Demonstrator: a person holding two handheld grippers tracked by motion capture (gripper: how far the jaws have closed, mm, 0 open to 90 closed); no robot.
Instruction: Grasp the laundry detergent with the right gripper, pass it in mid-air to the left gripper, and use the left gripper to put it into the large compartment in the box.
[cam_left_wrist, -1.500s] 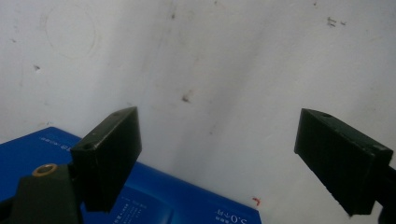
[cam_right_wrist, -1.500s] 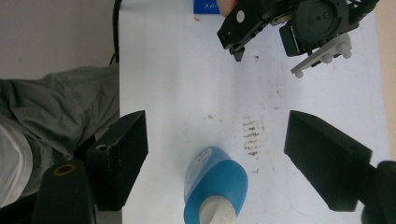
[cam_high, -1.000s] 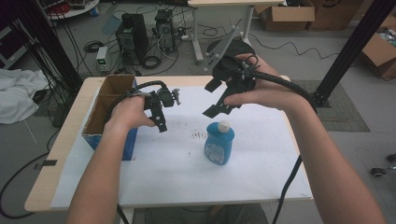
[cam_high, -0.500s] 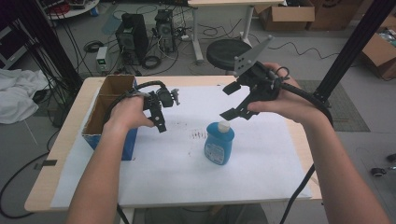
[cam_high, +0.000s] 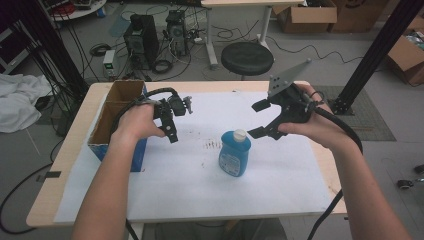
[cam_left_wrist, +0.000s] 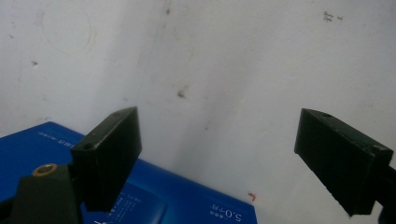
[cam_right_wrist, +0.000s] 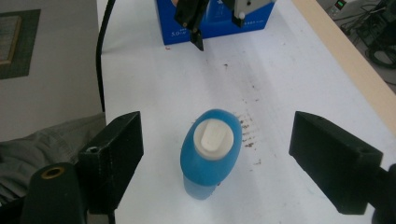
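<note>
Blue bottle (cam_high: 234, 154) stands upright at centre frame on the white sheet (cam_high: 190, 180); right gripper (cam_high: 262, 119) hovers just above it, jaws spread and empty, apparently pre-grasp, needing descent around the body; left gripper (cam_high: 171, 122), likewise spread, idles by the cardboard box (cam_high: 107, 116).

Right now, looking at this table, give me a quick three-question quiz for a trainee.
1. True or false: the right gripper has closed on the blue bottle.
2. What colour is the bottle's cap?
3. The open cardboard box is nearer which gripper: A left, B right?

Key: 1 false, its jaws stand open above the upright bottle. 2 white. 3 A.
</note>
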